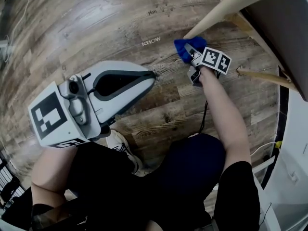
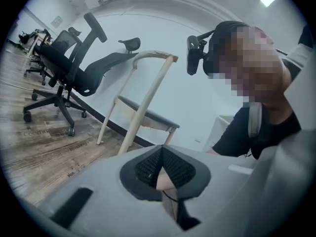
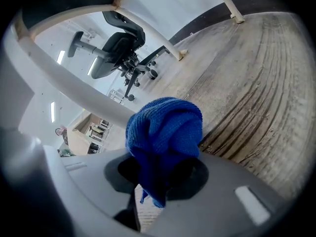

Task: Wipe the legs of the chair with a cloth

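A pale wooden chair with a grey seat (image 1: 281, 28) stands at the top right of the head view. Its front leg (image 1: 214, 16) slants down to the plank floor. My right gripper (image 1: 190, 53) is shut on a bunched blue cloth (image 1: 181, 48), which presses against the foot of that leg. In the right gripper view the cloth (image 3: 165, 130) bulges out of the right gripper (image 3: 160, 167), and the leg (image 3: 74, 90) runs just behind it. My left gripper (image 1: 147, 77) hangs shut and empty over the floor, well left of the chair. The left gripper (image 2: 162, 153) points at the chair (image 2: 143, 95) from a distance.
A second chair leg (image 1: 264, 75) juts out low at the right. White furniture (image 1: 293, 177) stands along the right edge. Black office chairs (image 2: 74, 68) are parked along the wall to the left. The person's knees (image 1: 144, 177) fill the lower part of the head view.
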Tool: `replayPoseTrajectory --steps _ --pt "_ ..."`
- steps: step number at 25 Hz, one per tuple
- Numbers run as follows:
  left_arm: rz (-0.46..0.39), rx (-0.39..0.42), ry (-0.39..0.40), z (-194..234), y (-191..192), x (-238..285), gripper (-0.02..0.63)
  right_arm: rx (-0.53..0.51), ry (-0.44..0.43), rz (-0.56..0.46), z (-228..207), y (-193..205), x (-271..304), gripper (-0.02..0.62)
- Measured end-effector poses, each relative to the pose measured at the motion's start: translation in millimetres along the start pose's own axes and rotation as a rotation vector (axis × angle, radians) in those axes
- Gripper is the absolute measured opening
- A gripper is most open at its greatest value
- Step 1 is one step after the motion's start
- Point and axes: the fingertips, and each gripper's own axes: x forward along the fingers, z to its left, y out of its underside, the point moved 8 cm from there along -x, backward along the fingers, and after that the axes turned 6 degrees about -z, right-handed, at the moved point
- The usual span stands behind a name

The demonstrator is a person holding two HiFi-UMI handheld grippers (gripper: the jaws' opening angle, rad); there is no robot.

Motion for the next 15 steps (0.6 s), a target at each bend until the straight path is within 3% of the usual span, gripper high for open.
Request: replayPoseTrajectory --steps 8,15 --pt "-0.013 -0.006 0.021 -1.3 -3.4 2.7 0.0 -0.111 -0.143 -0.079 51.9 -19.8 -31.0 0.1" --pt "-0.004 -0.019 0.079 3.0 5.6 38.9 0.0 -0.123 -0.276 -0.17 91.7 -50.5 -75.5 0.1"
